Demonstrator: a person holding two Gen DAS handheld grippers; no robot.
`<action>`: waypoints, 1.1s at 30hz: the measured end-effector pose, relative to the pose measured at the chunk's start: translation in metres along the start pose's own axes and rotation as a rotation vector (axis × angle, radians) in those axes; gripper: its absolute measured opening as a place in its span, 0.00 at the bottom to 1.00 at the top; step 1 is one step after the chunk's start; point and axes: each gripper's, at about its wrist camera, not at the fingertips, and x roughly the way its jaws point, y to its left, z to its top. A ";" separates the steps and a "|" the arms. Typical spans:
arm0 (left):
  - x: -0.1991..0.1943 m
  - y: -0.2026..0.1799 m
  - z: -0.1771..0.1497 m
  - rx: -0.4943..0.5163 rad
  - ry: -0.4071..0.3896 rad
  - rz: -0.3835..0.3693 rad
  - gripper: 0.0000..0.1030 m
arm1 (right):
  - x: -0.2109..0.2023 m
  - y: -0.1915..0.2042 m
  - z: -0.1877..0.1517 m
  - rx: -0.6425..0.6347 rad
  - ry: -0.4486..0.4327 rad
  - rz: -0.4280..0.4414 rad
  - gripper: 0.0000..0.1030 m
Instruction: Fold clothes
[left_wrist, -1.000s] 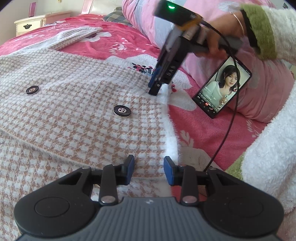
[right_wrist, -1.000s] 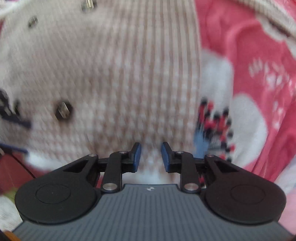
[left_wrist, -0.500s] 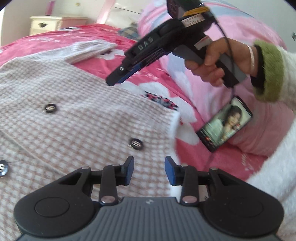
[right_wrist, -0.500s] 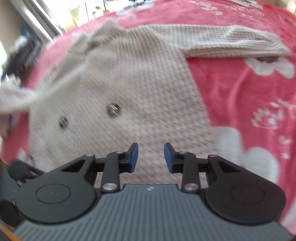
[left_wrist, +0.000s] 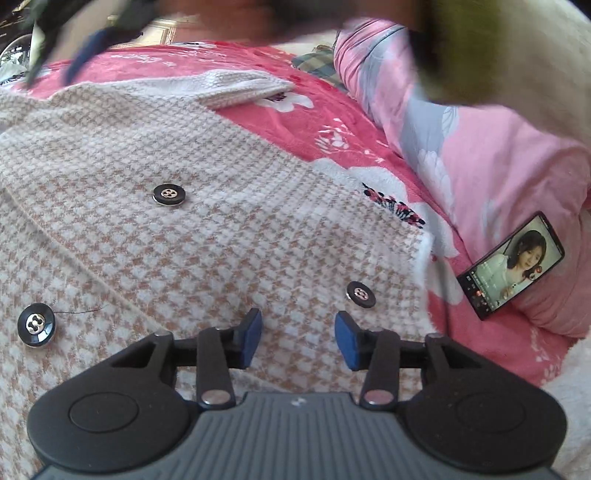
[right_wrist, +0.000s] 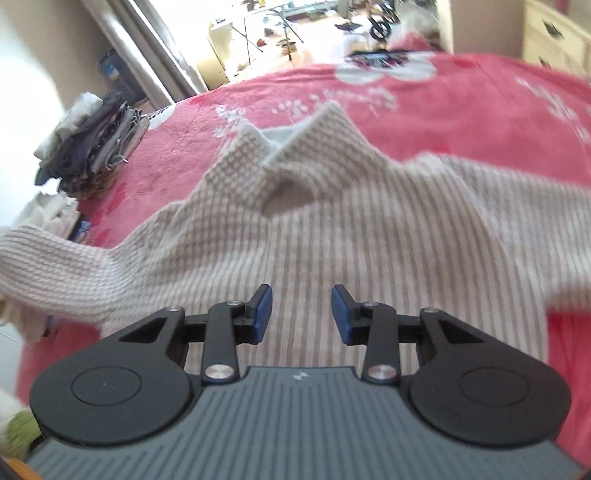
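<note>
Both sets of jaws opening, nothing between: left gripper (left_wrist: 298, 339) over houndstooth cardigan's (left_wrist: 221, 229) buttoned hem near phone (left_wrist: 511, 264); right gripper (right_wrist: 301, 314) nearer collar (right_wrist: 295, 147), garment flat on pink blanket (right_wrist: 461, 107), long axis running hem to collar

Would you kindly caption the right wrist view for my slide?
Right tongs opening, empty, above a houndstooth cardigan spread on a pink floral blanket.
</note>
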 end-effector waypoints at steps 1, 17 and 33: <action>0.001 0.001 0.000 -0.008 0.000 -0.002 0.45 | 0.015 0.007 0.010 -0.045 -0.014 -0.018 0.42; 0.003 0.004 0.000 -0.084 0.002 -0.011 0.46 | 0.123 0.049 0.056 -0.465 -0.257 -0.299 0.07; 0.007 0.007 0.002 -0.118 0.016 -0.017 0.48 | 0.073 -0.060 0.077 0.224 -0.363 0.307 0.41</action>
